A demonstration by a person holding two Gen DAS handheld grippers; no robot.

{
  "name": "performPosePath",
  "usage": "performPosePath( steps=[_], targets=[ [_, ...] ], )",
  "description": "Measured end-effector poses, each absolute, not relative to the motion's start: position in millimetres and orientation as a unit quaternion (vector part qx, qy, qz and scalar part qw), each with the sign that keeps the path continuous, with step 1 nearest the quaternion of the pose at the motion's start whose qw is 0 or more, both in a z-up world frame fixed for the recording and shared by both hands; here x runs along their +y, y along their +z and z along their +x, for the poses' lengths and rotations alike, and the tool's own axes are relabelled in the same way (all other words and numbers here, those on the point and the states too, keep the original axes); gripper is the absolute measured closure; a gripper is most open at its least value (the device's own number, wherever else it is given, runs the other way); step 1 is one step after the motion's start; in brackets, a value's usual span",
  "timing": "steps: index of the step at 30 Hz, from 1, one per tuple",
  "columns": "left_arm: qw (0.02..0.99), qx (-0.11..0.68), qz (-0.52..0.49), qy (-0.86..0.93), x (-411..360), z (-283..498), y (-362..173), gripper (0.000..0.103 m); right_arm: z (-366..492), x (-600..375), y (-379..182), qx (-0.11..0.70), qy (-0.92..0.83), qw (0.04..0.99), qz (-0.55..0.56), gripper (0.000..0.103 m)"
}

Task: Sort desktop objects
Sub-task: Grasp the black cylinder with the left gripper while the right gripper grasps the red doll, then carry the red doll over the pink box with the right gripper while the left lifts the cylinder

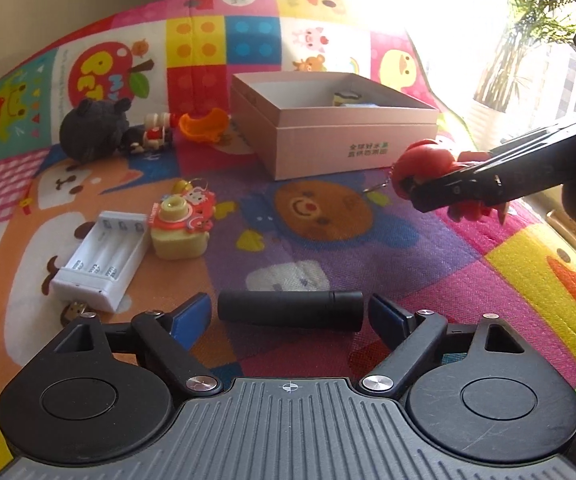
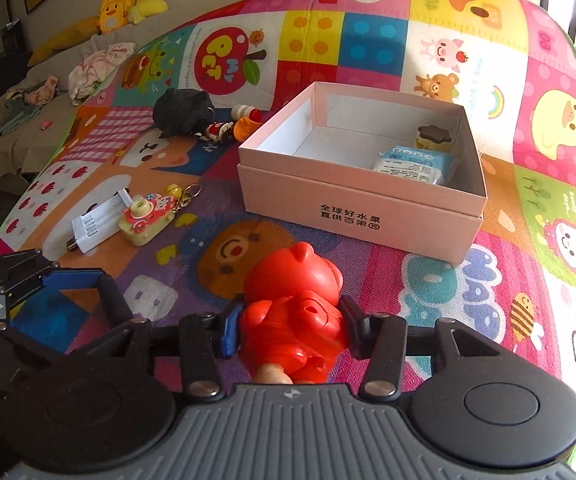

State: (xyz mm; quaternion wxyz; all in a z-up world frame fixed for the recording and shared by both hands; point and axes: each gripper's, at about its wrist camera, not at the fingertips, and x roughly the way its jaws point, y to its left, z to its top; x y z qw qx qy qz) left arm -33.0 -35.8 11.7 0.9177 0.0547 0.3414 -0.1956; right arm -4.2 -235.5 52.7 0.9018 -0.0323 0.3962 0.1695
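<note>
A red pig figure (image 2: 296, 280) sits between the pads of my right gripper (image 2: 292, 328), which is shut on its body just above the play mat. From the left wrist view the same red pig figure (image 1: 424, 160) hangs in the right gripper (image 1: 428, 188) in front of the pink box (image 1: 328, 148). My left gripper (image 1: 290, 316) stands open low over the mat, its blue pads either side of a black cylinder (image 1: 288, 308) that lies crosswise between them, with small gaps at both ends. The pink box (image 2: 352, 208) is open on top.
Inside the box lie a blue packet (image 2: 412, 164) and a brown-topped item (image 2: 434, 136). On the mat to the left are a white battery charger (image 1: 100, 260), a yellow toy camera (image 1: 180, 232), a dark plush (image 1: 92, 128), an orange piece (image 1: 204, 124) and a small figure (image 1: 156, 132).
</note>
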Motion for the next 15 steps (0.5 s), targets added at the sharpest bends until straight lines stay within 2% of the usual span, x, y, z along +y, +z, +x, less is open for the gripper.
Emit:
performPosePath(
  steps=[2,3,7,11,15],
  targets=[
    [0.918,0.341,0.064,-0.192,-39,-34,11,0.019,-18,-237,53,0.402,0.178,0.898,-0.034,0.054],
    [0.919,0.340,0.069,-0.190,-40,-34,11,0.024,-24,-238,53,0.403,0.180,0.896,-0.037,0.054],
    [0.920,0.337,0.080,-0.185,-46,-37,12,0.023,-45,-241,53,0.401,0.182,0.896,-0.053,0.054],
    [0.920,0.325,0.087,-0.200,-56,-40,19,0.023,-57,-258,74,0.363,0.165,0.916,-0.037,0.055],
    [0.932,0.276,0.108,-0.209,-73,-25,47,0.023,-61,-280,115,0.293,0.145,0.945,-0.026,0.055]
  ],
)
